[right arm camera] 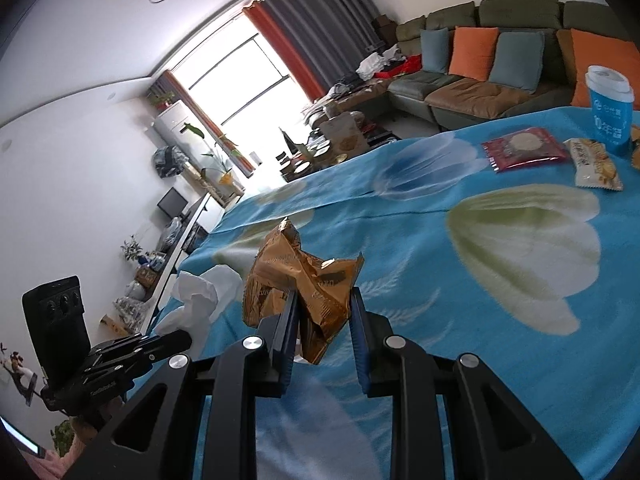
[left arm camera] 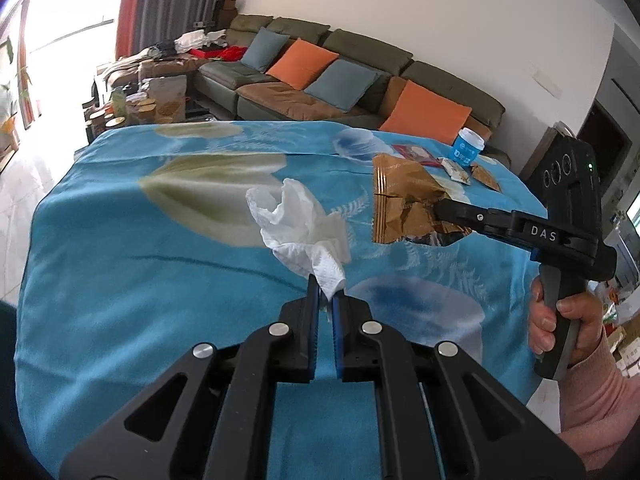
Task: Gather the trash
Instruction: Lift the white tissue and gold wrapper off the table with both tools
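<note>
Trash was half gathered: my left hand-held gripper (left arm camera: 326, 294) pinched the tissue (left arm camera: 300, 232), my right hand-held gripper (right arm camera: 322, 320) clamped the gold wrapper (right arm camera: 304, 280), both above the tabletop (left arm camera: 140, 280). The cup (right arm camera: 610, 108) and red packet (right arm camera: 524, 148) remained; I saw no bin.

White tissue (left arm camera: 298, 232), gold wrapper (right arm camera: 304, 288), blue floral tablecloth (left arm camera: 120, 264)

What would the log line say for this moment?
left claw: shut on white tissue | right claw: shut on gold wrapper | both lifted above blue cloth
</note>
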The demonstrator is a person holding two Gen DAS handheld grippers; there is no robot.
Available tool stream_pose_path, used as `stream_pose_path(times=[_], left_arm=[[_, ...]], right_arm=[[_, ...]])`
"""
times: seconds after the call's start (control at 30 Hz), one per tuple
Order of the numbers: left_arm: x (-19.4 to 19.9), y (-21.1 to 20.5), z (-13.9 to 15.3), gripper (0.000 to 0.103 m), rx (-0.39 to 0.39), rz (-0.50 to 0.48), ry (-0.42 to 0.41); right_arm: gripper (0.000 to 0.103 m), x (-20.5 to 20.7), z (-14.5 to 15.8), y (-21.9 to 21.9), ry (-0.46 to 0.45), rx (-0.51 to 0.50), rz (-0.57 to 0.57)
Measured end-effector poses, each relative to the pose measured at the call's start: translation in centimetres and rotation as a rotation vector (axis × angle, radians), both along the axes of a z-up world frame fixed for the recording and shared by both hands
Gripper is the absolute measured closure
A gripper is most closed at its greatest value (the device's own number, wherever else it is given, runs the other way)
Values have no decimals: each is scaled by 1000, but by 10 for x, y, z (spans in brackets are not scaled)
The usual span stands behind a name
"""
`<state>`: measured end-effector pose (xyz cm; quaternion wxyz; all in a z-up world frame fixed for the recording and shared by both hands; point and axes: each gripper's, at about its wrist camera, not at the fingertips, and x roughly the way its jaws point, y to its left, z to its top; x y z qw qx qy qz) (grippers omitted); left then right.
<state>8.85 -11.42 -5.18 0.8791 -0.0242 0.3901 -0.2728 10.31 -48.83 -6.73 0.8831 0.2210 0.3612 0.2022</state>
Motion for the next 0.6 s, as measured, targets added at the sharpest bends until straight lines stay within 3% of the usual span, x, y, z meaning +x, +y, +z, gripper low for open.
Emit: stream_pose_path(times=[0.6], left_arm=[[-35, 44, 2, 97, -30, 71, 9]], right_arm=[[80, -10, -4, 43, 10, 20, 81]])
